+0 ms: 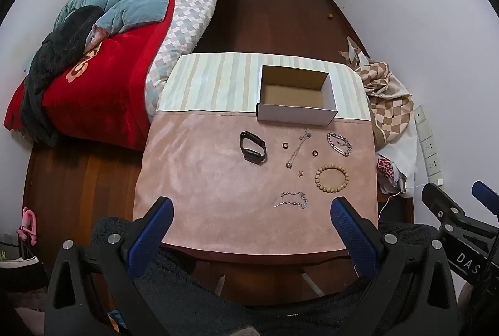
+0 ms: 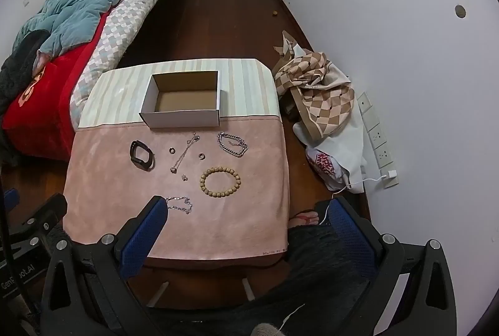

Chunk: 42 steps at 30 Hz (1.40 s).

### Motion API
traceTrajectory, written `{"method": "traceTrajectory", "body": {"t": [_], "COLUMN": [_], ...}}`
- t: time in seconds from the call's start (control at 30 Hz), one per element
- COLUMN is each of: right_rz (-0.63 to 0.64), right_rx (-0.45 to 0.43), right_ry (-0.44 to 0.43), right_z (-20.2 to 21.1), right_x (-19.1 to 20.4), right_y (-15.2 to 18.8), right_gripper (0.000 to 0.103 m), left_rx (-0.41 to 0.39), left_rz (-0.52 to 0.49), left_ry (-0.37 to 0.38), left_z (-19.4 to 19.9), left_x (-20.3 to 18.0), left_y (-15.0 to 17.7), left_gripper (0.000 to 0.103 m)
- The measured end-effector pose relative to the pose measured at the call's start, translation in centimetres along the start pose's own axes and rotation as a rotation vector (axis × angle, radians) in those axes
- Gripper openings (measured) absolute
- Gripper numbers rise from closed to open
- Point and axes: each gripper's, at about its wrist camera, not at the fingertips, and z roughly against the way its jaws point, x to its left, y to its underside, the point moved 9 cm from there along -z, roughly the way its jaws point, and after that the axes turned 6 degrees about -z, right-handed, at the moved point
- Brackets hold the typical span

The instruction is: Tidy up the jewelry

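The open white box (image 2: pixel 181 100) sits at the far side of the desk (image 2: pixel 124 211), its long axis running left to right. Just in front lie a black band (image 2: pixel 142 159), a thin chain (image 2: pixel 184 153) angled diagonally, and a bead bracelet (image 2: pixel 220 181). Left tool (image 1: pixel 251 219) and right tool (image 2: pixel 246 219) hover wide apart, holding nothing; "DAS" reads on one

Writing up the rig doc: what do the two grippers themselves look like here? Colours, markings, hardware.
Both match: the left gripper and right gripper have black angular frames with silver round-head bolts and blue, textured finger pads. White lettering marks the bodies: "DAS" shows on the right gripper seen from the left wrist, "GenRobot.AI", partly hidden, on the left gripper seen from the right wrist, beside a black cable.
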Motion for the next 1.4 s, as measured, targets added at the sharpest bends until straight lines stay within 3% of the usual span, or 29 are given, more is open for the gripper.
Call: {"method": "traceTrajectory", "body": {"t": [1.4], "right_rz": [-0.002], "right_rx": [-0.048], "right_ry": [-0.002], "right_z": [2.2], "right_x": [-0.3], "right_y": [-0.4], "right_gripper": [0.103], "left_rx": [-0.039], "left_rz": [-0.009], "left_ry": [-0.004], "left_z": [1.7], "left_x": [-0.4], "left_y": [-1.0], "left_gripper": [0.103]}}
